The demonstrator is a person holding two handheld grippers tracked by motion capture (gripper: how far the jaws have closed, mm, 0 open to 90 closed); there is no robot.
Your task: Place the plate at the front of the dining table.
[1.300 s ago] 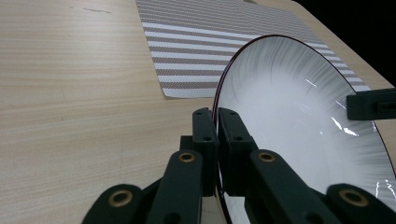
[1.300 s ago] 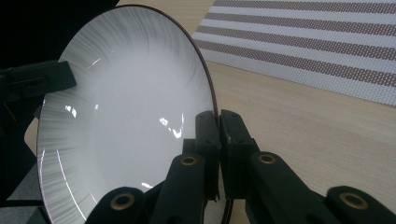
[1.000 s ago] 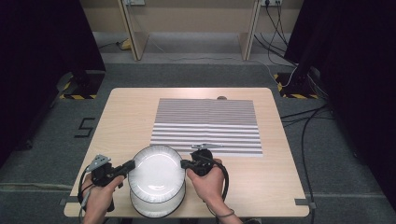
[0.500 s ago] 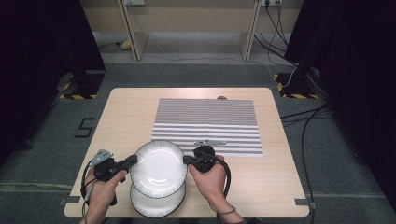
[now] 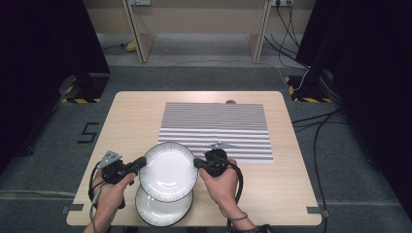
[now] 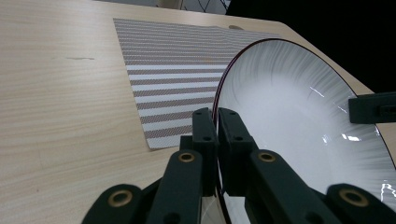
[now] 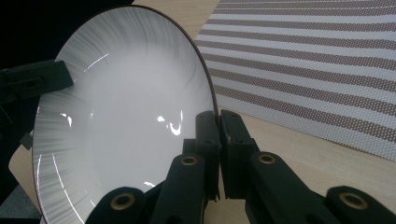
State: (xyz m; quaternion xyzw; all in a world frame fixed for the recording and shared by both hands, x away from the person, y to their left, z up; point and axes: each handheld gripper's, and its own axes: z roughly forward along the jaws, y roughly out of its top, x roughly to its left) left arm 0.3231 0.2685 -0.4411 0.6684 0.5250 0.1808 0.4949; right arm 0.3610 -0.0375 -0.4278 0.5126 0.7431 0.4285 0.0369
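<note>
- Two hand-held grippers clamp one white plate (image 5: 168,171): left hand-held gripper (image 5: 142,162) on its left rim, right hand-held gripper (image 5: 196,163) opposite.
- Second plate (image 5: 163,211) lies below it on the bench (image 5: 131,121).

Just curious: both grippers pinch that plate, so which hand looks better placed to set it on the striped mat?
Probably the right. The right gripper grips the plate rim beside the mat, nearly at its edge; the left gripper clamps the far rim, away from the mat.

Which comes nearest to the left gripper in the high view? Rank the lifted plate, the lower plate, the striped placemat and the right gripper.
1. Lifted plate: rim clamped in the left gripper.
2. Lower plate: just below, at the near edge.
3. Right gripper: across the plate.
4. Striped placemat: beyond.
</note>
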